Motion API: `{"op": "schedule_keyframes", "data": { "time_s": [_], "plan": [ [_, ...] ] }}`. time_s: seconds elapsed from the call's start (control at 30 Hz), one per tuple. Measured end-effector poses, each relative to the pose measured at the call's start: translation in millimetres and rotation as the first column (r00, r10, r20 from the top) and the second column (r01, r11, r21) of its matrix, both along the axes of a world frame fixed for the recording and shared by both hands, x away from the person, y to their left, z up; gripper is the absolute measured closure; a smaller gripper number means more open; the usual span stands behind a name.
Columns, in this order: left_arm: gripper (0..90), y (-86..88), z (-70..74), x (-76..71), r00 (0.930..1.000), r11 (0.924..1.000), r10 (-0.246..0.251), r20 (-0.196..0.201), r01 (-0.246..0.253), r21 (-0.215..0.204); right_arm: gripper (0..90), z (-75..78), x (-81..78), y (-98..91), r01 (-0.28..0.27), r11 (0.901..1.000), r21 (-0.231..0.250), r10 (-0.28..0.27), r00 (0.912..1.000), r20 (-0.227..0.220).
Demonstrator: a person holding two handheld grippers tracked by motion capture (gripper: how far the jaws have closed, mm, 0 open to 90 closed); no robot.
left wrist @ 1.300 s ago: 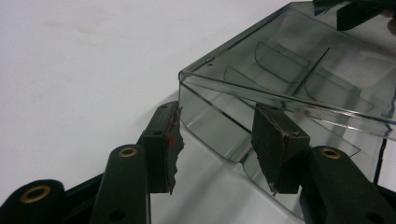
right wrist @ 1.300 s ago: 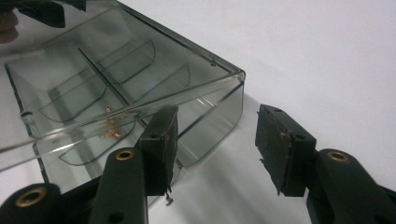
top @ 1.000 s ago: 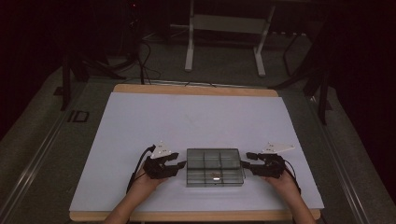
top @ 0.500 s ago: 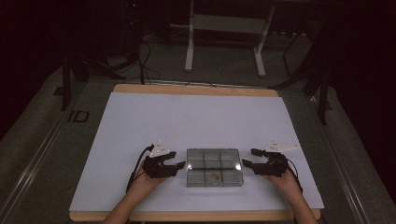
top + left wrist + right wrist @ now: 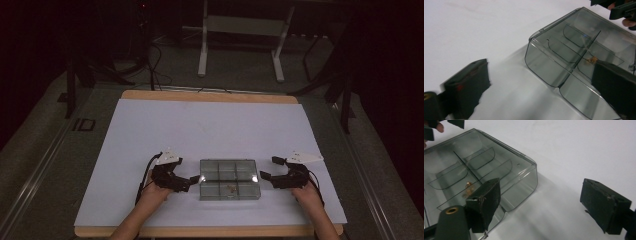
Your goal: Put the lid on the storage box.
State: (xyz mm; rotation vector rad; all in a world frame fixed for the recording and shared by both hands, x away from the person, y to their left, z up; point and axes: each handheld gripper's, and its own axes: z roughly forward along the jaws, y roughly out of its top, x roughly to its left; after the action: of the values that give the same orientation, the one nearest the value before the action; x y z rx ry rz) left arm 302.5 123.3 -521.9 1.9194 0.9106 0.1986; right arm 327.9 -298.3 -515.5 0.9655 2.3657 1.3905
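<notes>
- A clear smoky plastic organiser box [image 5: 229, 179], divided into six compartments in two rows of three, lies flat near the front edge of the desk [image 5: 210, 125], about midway across it.
- The high view shows small brownish bits in the front middle compartment; in the left gripper view they read as a small orange-brown object [image 5: 593, 60] beside a divider, and in the right gripper view as brass-coloured pieces [image 5: 468, 186].
- The gripper views show curved divider walls inside the box and its rounded corners, detail lost from above.
- The left gripper [image 5: 192, 179] sits at the box's left end, its fingers spread wide; they have just been opening. In the left gripper view one finger [image 5: 467, 87] stands clear over the white surface and the other overlaps the box's edge, without any pinch on it.
- The right gripper [image 5: 266, 175] sits just off the box's right end, fingers also wide apart after opening, holding nothing. Its own view shows one finger [image 5: 485, 202] in front of the box corner, the other [image 5: 604, 205] over bare desk.
- A white sheet covers the wooden desk; beyond it stand a dark floor and a metal frame [image 5: 240, 45].
</notes>
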Motion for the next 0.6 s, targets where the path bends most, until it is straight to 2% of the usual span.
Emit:
{"op": "schedule_keyframes", "data": {
  "time_s": [0.1, 0.2, 0.3, 0.6],
  "plan": [
    [2.1, 1.9, -0.1, -0.2, 0.9993, 0.9998, 0.017, 0.034, -0.016, -0.015, 14.4, -1.4, 0.1, -0.1, -0.008, 0.9999, -0.01, 0.008, 0.9999, 0.011],
    [2.1, 2.6, 1.1, -0.4, 0.9992, 0.9996, 0.009, 0.038, -0.008, -0.026, 14.4, -2.0, -0.5, -0.1, -0.016, 0.9998, -0.009, 0.016, 0.9997, 0.019],
    [2.1, 1.1, 2.2, -2.4, 0.9981, 0.9999, 0.006, 0.061, -0.006, -0.01, 14.5, -1.9, -0.3, -0.4, -0.019, 0.9998, -0.008, 0.019, 0.9994, 0.027],
    [2.1, 3.6, 4.3, -5.9, 0.9951, 0.9997, 0.016, 0.098, -0.015, -0.018, 14.4, 0.0, -1.3, -3.9, -0.006, 0.9998, 0.018, 0.006, 0.999, 0.044]
  ]
}}
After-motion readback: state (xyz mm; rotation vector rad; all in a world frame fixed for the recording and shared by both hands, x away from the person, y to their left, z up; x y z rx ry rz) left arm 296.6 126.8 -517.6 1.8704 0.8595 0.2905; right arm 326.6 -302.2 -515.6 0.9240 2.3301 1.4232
